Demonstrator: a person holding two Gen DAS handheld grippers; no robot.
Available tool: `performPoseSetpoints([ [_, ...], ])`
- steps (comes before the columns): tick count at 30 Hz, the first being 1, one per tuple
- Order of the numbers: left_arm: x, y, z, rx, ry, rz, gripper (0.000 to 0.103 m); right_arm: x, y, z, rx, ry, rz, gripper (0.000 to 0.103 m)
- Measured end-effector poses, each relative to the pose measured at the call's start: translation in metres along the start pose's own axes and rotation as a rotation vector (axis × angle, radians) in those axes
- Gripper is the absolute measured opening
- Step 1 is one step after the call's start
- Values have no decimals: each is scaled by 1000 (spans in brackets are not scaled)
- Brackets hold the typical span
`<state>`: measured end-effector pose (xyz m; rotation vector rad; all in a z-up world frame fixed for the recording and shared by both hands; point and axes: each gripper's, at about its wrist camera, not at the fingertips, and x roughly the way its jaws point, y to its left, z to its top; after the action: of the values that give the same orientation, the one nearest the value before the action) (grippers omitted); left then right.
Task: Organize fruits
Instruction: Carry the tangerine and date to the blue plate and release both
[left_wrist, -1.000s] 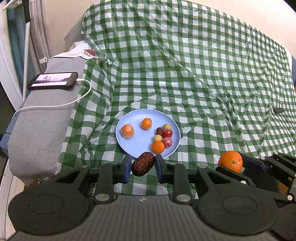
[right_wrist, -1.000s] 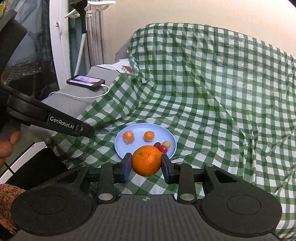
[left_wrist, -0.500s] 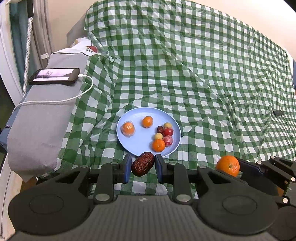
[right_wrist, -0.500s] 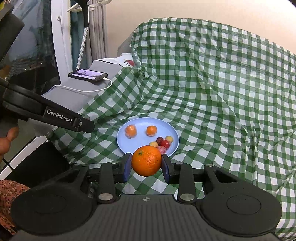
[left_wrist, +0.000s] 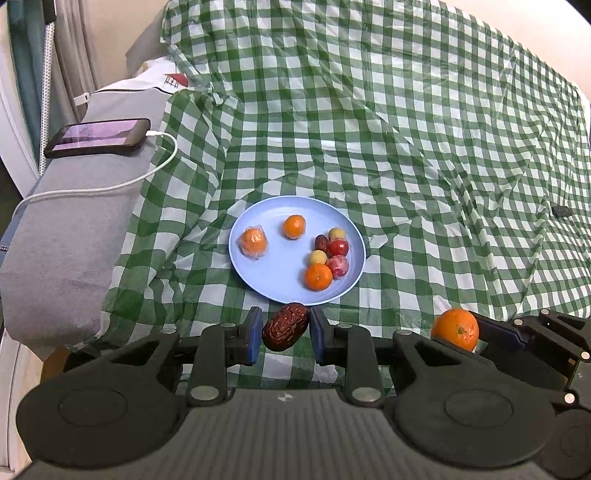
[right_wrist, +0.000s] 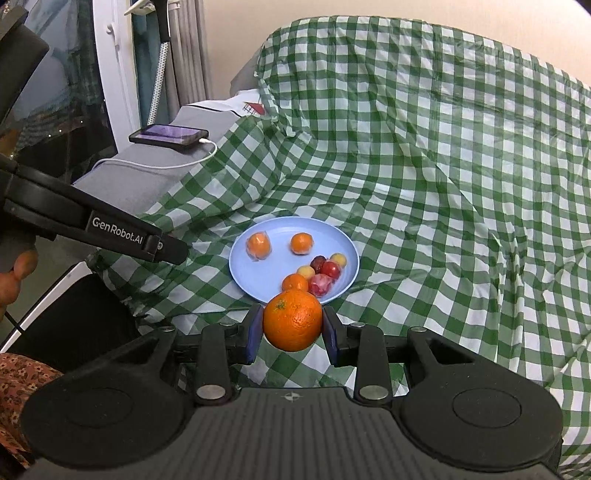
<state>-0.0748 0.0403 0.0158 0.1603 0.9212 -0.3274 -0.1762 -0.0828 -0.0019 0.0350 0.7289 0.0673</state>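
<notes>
A light blue plate (left_wrist: 280, 273) lies on the green checked cloth and holds several small fruits: oranges, red and yellow ones, a dark date. It also shows in the right wrist view (right_wrist: 258, 273). My left gripper (left_wrist: 286, 334) is shut on a wrinkled brown date (left_wrist: 285, 325), held just before the plate's near rim. My right gripper (right_wrist: 292, 326) is shut on a large orange (right_wrist: 292, 325), near the plate's near rim; that orange also shows in the left wrist view (left_wrist: 456, 328).
A phone (left_wrist: 98, 137) on a white charging cable (left_wrist: 110, 186) lies on a grey cushion (left_wrist: 66, 240) to the left. The checked cloth (left_wrist: 406, 147) rises over a sofa back behind the plate. A small dark object (left_wrist: 561, 211) lies at far right.
Both grippers have moved slightly closer to the plate with their fruits still held. The plate's contents have not moved.
</notes>
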Motion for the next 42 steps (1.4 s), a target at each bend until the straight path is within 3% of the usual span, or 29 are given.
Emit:
performPoseSetpoints([
  [9, 29, 19, 23, -16, 32, 38, 30, 31, -9, 16, 5, 8, -20, 35],
  [25, 137, 21, 91, 18, 120, 73, 30, 158, -35, 66, 42, 61, -57, 35],
  [32, 190, 19, 102, 40, 186, 71, 30, 208, -46, 64, 33, 153, -51, 36],
  [36, 213, 16, 104, 62, 184, 87, 31, 229, -47, 61, 5, 179, -43, 37],
  [37, 216, 16, 104, 69, 165, 96, 36, 233, -47, 62, -3, 178, -34, 40],
  [38, 221, 15, 105, 79, 158, 105, 49, 237, -46, 63, -16, 184, -27, 60],
  [39, 223, 15, 106, 84, 164, 106, 85, 240, -44, 64, -29, 190, -30, 72],
  [40, 223, 15, 107, 82, 163, 109, 103, 238, -44, 65, -37, 179, -43, 82],
  [42, 210, 17, 106, 82, 113, 114, 102, 229, -44, 65, -43, 180, -48, 85],
])
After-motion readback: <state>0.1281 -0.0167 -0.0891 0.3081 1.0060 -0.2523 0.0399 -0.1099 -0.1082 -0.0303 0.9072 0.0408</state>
